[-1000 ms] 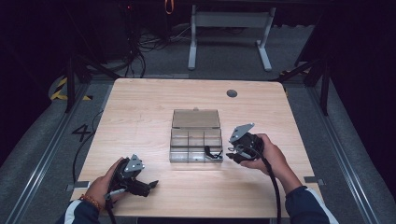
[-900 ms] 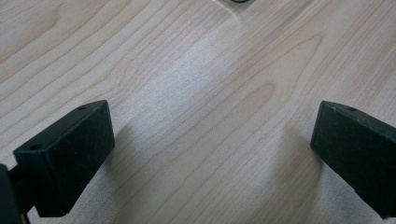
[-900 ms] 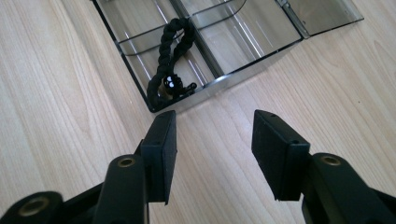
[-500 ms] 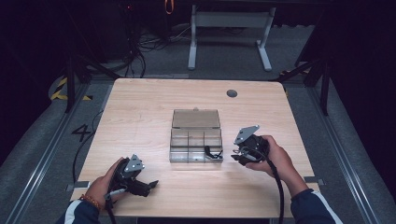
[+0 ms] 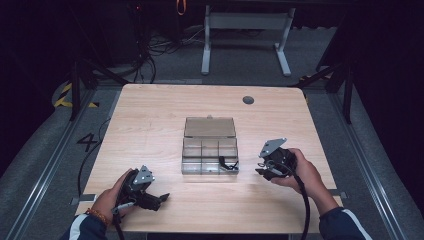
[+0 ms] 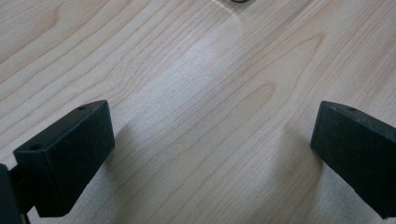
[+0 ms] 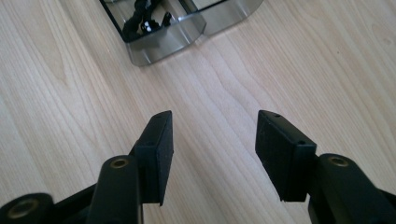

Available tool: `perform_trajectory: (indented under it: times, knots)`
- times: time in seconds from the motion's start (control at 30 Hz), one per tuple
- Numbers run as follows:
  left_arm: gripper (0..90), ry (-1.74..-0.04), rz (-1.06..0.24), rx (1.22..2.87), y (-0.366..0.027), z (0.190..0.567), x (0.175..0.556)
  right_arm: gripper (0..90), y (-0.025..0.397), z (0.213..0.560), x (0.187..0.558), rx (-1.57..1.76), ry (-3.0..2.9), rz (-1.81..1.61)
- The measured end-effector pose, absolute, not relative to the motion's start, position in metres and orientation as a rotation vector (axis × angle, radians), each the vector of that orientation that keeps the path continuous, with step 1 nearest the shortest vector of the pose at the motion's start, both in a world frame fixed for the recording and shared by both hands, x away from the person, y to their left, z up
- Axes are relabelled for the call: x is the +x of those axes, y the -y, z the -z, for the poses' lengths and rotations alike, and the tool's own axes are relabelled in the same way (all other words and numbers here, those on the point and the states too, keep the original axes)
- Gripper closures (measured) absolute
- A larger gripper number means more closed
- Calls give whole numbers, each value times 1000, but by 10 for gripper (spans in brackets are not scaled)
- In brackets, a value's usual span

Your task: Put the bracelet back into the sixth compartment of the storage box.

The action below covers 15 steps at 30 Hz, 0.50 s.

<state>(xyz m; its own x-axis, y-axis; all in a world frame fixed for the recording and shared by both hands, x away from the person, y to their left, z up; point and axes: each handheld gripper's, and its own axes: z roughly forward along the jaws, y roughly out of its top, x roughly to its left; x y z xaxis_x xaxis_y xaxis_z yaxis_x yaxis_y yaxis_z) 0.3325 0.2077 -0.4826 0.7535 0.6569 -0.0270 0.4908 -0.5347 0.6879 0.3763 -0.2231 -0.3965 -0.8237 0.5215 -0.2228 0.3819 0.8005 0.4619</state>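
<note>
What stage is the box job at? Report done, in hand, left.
Done: the clear box stands open, a black item in its front right compartment. In hand: nothing; right gripper and left gripper are open and empty. Left: probably closing the lid.

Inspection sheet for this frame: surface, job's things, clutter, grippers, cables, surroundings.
Surface: wooden table, bare apart from a dark round grommet.
Job's things: clear compartment box, lid open; small black item in its near right compartment.
Clutter: nothing seen.
Grippers: left gripper low over the table, open, empty; right gripper beside the box, open, empty.
Cables: one cable trails from the right gripper.
Surroundings: dark floor, desk frame behind.
</note>
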Motion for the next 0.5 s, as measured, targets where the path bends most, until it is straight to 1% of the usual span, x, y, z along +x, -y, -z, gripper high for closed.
perform_trajectory:
  times: [0.5]
  knots:
    - [1,-855,-306,2248,-208,483,332,455,254,413,358,745,-2631,-599]
